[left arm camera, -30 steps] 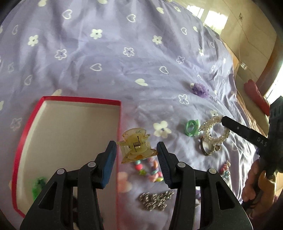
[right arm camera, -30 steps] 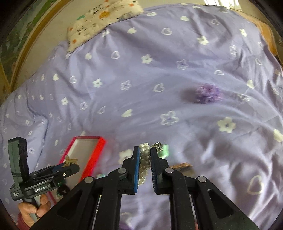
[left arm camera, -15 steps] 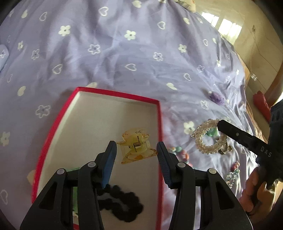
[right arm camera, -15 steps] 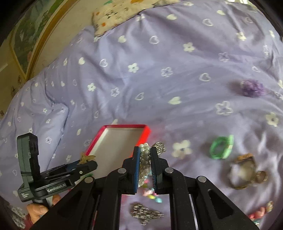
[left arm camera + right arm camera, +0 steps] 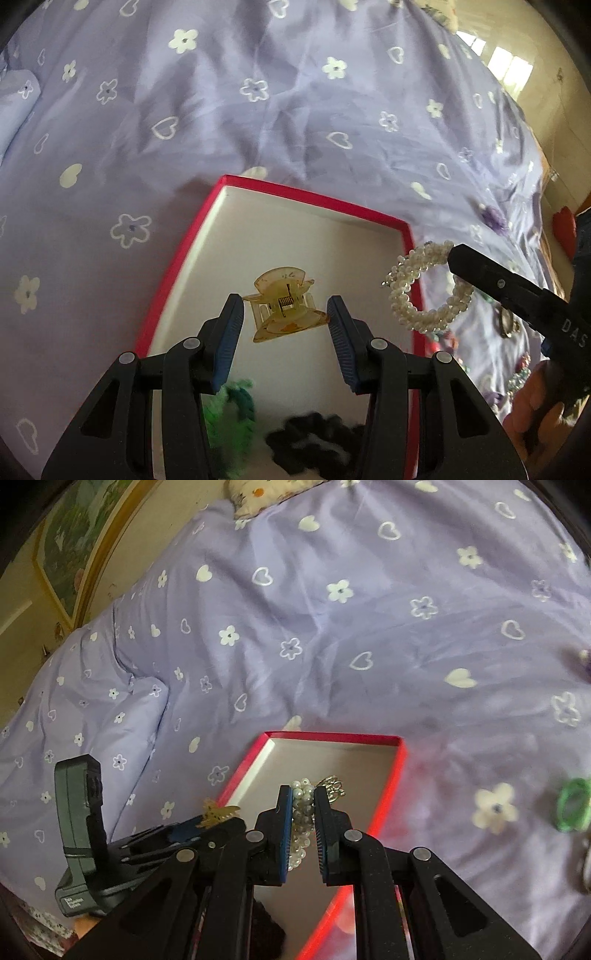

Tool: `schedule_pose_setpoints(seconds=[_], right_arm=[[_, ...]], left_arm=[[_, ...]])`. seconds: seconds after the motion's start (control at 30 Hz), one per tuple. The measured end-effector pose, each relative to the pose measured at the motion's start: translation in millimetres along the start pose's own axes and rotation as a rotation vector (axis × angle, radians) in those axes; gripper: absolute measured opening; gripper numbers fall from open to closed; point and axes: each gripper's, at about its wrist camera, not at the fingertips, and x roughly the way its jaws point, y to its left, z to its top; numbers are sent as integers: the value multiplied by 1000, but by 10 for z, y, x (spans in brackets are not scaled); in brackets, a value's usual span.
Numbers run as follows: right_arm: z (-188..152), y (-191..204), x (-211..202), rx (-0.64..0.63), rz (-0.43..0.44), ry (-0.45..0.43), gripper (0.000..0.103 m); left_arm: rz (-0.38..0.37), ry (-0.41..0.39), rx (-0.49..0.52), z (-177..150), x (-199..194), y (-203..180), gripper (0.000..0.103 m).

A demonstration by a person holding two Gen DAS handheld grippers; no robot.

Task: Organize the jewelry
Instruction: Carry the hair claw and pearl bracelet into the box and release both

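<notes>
My left gripper [image 5: 285, 308] is shut on a yellow hair claw clip [image 5: 284, 303] and holds it above the red-rimmed box [image 5: 317, 201]. My right gripper [image 5: 303, 808] is shut on a white pearl bracelet [image 5: 302, 805] and holds it over the box's right edge [image 5: 391, 775]. In the left wrist view the bracelet [image 5: 413, 291] hangs from the right gripper's fingers [image 5: 491, 277]. A green scrunchie [image 5: 229, 406] and a black scrunchie [image 5: 314, 439] lie in the box. The left gripper also shows in the right wrist view [image 5: 218, 814].
The box lies on a purple bedspread [image 5: 258, 110] with flowers and hearts. A green ring [image 5: 572, 808] lies to the right of the box. A purple scrunchie [image 5: 493, 218] and several small trinkets [image 5: 513, 354] lie further right. A pillow [image 5: 273, 491] is at the far end.
Both grippers have moved left over the box. The clip has gone from above the bedspread to above the box interior, and the bracelet has been carried to the box's right rim.
</notes>
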Motion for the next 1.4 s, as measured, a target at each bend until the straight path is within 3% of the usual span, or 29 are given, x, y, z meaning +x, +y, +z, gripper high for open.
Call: schedule_pose_setpoints(seconds=[0.37, 1.0, 1.4], right_arm=[[-31, -61, 503, 5, -28, 76, 11], [-122, -147, 716, -34, -142, 202, 11], [-115, -165, 693, -15, -107, 210, 17]], left_arm=[[31, 46, -4, 92, 387, 155, 45], [96, 125, 37, 30, 591, 106, 46], [123, 130, 39, 47, 583, 96, 50]])
